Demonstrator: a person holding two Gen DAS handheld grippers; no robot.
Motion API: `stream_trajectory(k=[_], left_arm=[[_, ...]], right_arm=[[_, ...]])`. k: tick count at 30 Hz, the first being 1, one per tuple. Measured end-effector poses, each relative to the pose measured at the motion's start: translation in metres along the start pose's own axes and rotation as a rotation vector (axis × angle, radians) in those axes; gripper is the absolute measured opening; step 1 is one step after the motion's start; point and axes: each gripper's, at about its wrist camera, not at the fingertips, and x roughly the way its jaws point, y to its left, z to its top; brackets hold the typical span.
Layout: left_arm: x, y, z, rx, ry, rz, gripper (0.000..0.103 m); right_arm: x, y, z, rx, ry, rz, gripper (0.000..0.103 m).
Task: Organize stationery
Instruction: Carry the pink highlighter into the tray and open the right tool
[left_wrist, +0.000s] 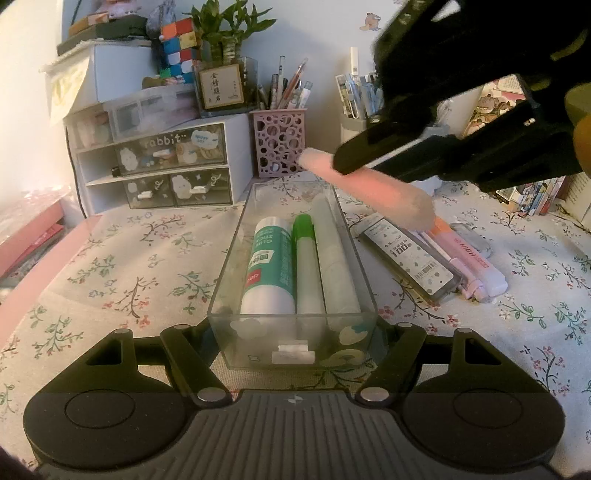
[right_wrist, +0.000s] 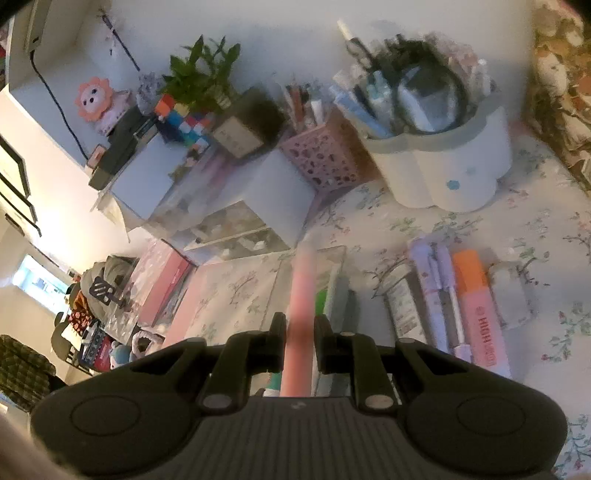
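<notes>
The right hand-held gripper (left_wrist: 369, 164) comes in from the upper right and tilts down toward the clear box (left_wrist: 236, 258). Its two fingers are closed on a pink pen (left_wrist: 369, 188). The pen sticks out both ways from the fingers and slants in the air over the far right corner of the box. It looks blurry. In the right wrist view the pen (right_wrist: 301, 314) runs straight out between the two black fingers (right_wrist: 277, 336), which press on its sides. The left hand-held gripper (left_wrist: 293, 347) sits low on the worktop (left_wrist: 129, 266), flat and level. Its fingers are spread wide, one on each side of the near end of the box, but I cannot tell if they touch it. In the box lie a glue stick (left_wrist: 269, 266), a green pen (left_wrist: 306, 266) and a white pen (left_wrist: 336, 258), side by side. To the right of the box, on the flowery cloth, lie a lead case (left_wrist: 410, 254) and a pink marker (left_wrist: 469, 254), close together.
</notes>
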Motion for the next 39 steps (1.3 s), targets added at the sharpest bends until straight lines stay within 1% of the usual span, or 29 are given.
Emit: stream_trajectory(k=[4, 6, 8, 13, 17, 22, 30, 34, 37, 39], left_arm=[[0.000, 0.000, 0.000, 0.000, 0.000, 0.000, 0.073], [0.000, -0.001, 0.000, 0.001, 0.000, 0.000, 0.073], [0.000, 0.000, 0.000, 0.000, 0.000, 0.000, 0.073], [0.000, 0.000, 0.000, -0.001, 0.000, -0.001, 0.073], [0.000, 0.000, 0.000, 0.000, 0.000, -0.002, 0.073], [-0.001, -0.001, 0.000, -0.001, 0.000, -0.002, 0.073], [-0.001, 0.000, 0.000, -0.002, 0.001, -0.005, 0.073], [-0.001, -0.001, -0.001, -0.001, 0.001, -0.005, 0.073], [-0.001, -0.001, -0.001, -0.003, 0.001, -0.006, 0.073], [-0.001, -0.001, -0.001, -0.002, 0.001, -0.005, 0.073]], right_arm=[[0.009, 0.008, -0.002, -0.007, 0.022, -0.003, 0.006], [0.014, 0.009, -0.003, 0.007, 0.036, -0.024, 0.006], [0.016, 0.008, -0.003, 0.018, 0.035, -0.051, 0.007], [0.017, 0.011, -0.002, 0.032, 0.025, -0.071, 0.007], [0.022, 0.009, -0.003, 0.054, 0.035, -0.079, 0.007], [0.029, 0.015, -0.007, 0.022, 0.075, -0.079, 0.007], [0.039, 0.019, -0.009, -0.001, 0.106, -0.072, 0.007], [0.037, 0.018, -0.010, -0.010, 0.100, -0.067, 0.007], [0.036, 0.018, -0.010, -0.033, 0.089, -0.087, 0.007], [0.037, 0.017, -0.010, -0.034, 0.092, -0.079, 0.007]])
